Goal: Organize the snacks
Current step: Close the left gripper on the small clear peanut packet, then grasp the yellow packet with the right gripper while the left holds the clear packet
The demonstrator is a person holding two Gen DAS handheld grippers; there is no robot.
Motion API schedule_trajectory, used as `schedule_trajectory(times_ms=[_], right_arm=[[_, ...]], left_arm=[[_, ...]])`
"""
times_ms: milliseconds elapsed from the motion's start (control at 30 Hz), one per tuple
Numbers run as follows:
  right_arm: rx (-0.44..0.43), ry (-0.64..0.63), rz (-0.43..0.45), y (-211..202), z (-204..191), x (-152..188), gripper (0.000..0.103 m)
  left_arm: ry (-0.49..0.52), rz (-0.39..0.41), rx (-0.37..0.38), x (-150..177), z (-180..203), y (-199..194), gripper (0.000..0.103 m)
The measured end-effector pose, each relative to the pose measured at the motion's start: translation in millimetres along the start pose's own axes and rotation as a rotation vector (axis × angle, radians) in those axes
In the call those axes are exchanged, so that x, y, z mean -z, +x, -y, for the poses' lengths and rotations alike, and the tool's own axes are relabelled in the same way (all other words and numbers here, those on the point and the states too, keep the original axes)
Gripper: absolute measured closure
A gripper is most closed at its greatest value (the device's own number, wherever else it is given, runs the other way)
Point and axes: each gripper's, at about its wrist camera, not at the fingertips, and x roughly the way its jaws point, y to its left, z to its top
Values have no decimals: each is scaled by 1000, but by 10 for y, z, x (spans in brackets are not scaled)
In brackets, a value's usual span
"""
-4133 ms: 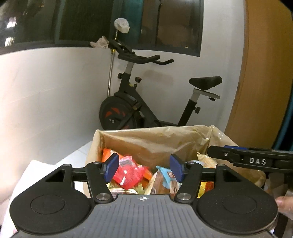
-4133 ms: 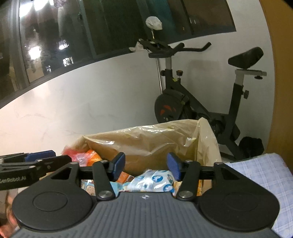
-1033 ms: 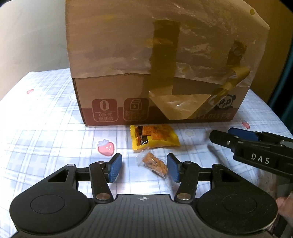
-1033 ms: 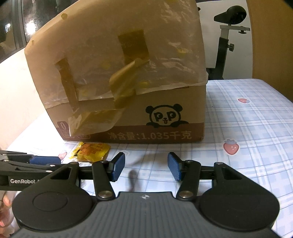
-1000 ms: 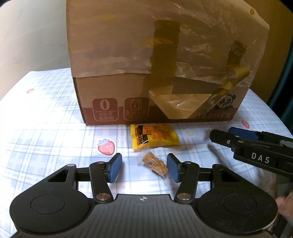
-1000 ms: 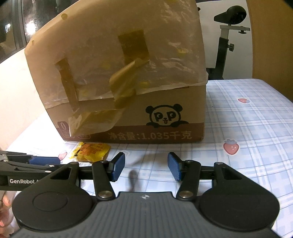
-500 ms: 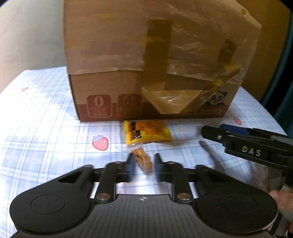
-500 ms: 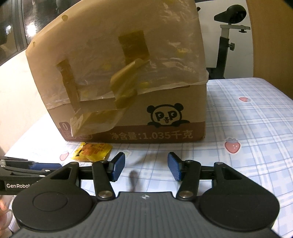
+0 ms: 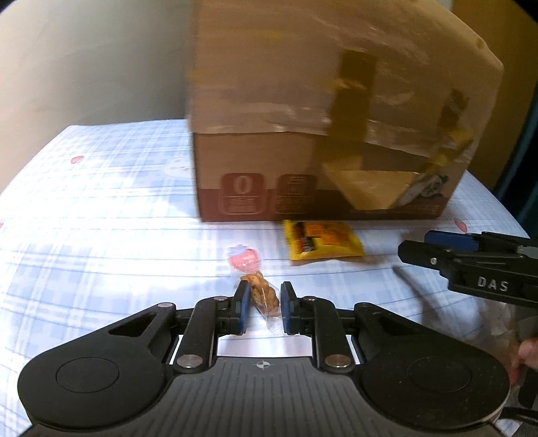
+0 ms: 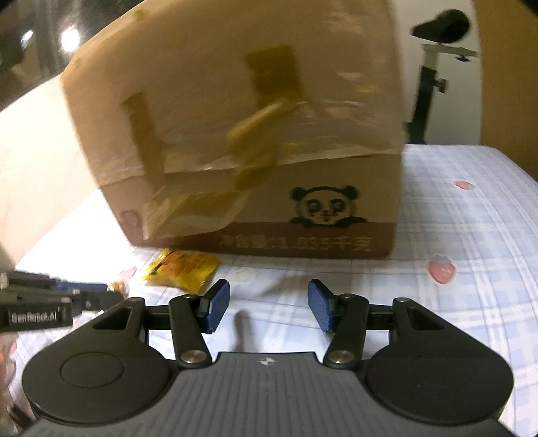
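**Now: left gripper pinches clear snack packet, right gripper spread and empty**

Left wrist view: the left gripper [image 9: 264, 307] has its blue pads [image 9: 242, 309] drawn close together on a small clear snack packet [image 9: 264, 295] with brown pieces inside. The packet stands between the pads, tilted, its upper end poking out past the fingertips and its crimped lower end hanging toward the camera. Whether it is off the cloth cannot be told.

Beyond the packet lies a yellow snack pouch [image 9: 322, 243], flat on the checked tablecloth [image 9: 101, 215], just in front of the cardboard box [image 9: 329, 134]. The box is draped in clear plastic film with brown tape strips; its lower front has a dark red band with printed icons. A strawberry print [image 9: 243, 259] on the cloth sits just past the packet's tip.

The right gripper [image 10: 267, 306] shows jaws spread, nothing between the pads, pointing at bare cloth in front of the box's panda logo [image 10: 324, 206]. The yellow pouch [image 10: 181, 269] is to its left, near the box's bottom edge. In the left view, the right gripper's arm enters from the right edge, near the pouch but apart from it.

Background in the right view: an exercise bike seat [image 10: 440, 22] behind the box. Frames are motion-blurred.
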Motion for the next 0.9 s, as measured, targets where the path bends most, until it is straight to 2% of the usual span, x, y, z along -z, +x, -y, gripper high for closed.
schedule_trajectory(times_ms=[167, 267, 333, 400, 600, 733, 900], right_arm=[[-92, -132, -5, 60, -252, -150, 48], [-163, -237, -44, 192, -447, -243, 48], [-184, -294, -71, 291, -553, -273, 48], [-170, -343, -82, 376, -635, -293, 48], [-153, -302, -93, 566, -638, -375, 48], [-155, -336, -122, 662, -691, -391, 47], [-169, -362, -139, 731, -720, -362, 37]], left_arm=[[-41, 9, -17, 12, -194, -22, 83], [-73, 11, 1, 17, -250, -14, 82], [-73, 10, 5, 9, -249, -2, 82], [-77, 15, 12, 7, -257, 10, 82], [-100, 27, 27, 54, -302, 18, 81], [-99, 32, 19, 73, -284, -1, 80], [-91, 40, 10, 96, -260, -11, 80]])
